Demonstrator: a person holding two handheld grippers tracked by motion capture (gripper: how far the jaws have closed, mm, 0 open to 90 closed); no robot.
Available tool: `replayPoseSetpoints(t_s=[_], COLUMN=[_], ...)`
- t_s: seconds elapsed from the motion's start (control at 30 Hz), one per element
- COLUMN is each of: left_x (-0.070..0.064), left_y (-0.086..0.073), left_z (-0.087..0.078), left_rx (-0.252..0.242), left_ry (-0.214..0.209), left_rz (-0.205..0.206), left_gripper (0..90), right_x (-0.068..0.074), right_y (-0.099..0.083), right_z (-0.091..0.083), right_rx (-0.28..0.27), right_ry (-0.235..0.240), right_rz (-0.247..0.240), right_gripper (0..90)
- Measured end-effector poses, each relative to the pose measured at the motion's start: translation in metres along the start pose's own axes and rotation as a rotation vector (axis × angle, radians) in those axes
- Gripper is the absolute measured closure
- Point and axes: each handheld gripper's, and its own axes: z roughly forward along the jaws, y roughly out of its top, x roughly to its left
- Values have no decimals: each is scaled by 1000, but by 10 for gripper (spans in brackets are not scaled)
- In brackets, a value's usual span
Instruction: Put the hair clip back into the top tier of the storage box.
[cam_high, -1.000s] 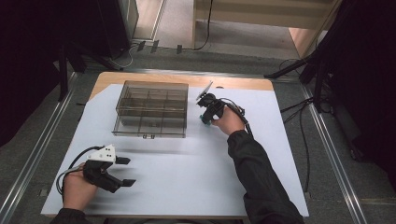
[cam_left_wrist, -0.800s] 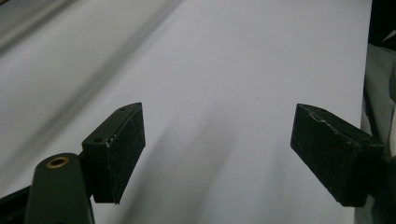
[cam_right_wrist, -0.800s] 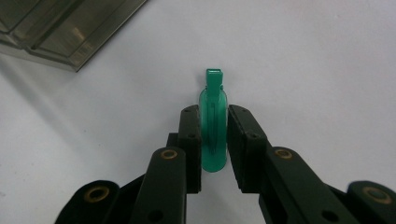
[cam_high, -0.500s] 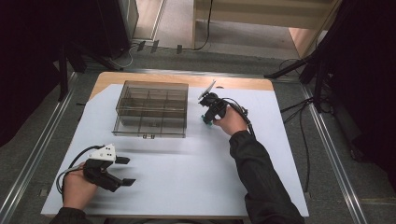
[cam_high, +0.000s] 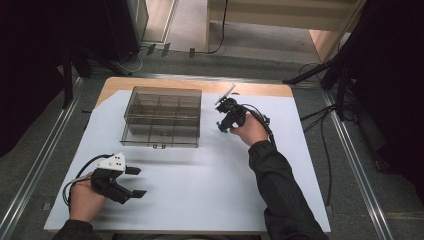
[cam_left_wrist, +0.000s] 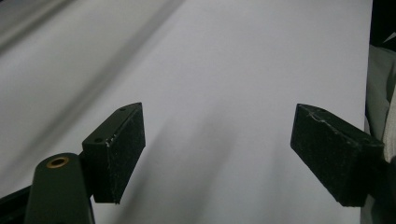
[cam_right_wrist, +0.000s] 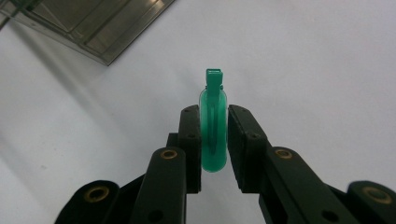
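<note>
Gripping a green clip (cam_right_wrist: 214, 133), right gripper (cam_right_wrist: 214, 140) (beside the clear organizer box (cam_high: 162, 116)).

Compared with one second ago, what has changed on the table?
The right gripper, shut on the small green clip, has shifted slightly toward the clear compartment box. The left gripper stays open near the front edge; the box has not moved.

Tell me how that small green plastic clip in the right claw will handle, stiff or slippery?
The small green translucent plastic clip looks rigid: it holds its shape between the right claw pads. Its glossy, rounded sides suggest it could slip or twist if the grip loosens. It seems light, so a nudge on the white table sheet would probably send it sliding.
</note>
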Motion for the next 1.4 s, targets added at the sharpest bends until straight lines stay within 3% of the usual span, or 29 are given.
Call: replayPoseSetpoints(t_s=[0.37, 0.67, 1.4], left_x=[0, 3, 4], left_y=[2, 5, 5], left_z=[-1, 4, 2], left_rx=[-11, -4, -20], left_ry=[-2, -35, -29], left_rz=[1, -4, -9], left_gripper=[189, 195, 198], right_x=[5, 10, 24], right_y=[-8, -11, -12], right_z=[-9, -28, -59], right_rx=[-24, -69, -130], right_ry=[21, 32, 73], right_rz=[7, 5, -5], right_gripper=[776, 776, 776])
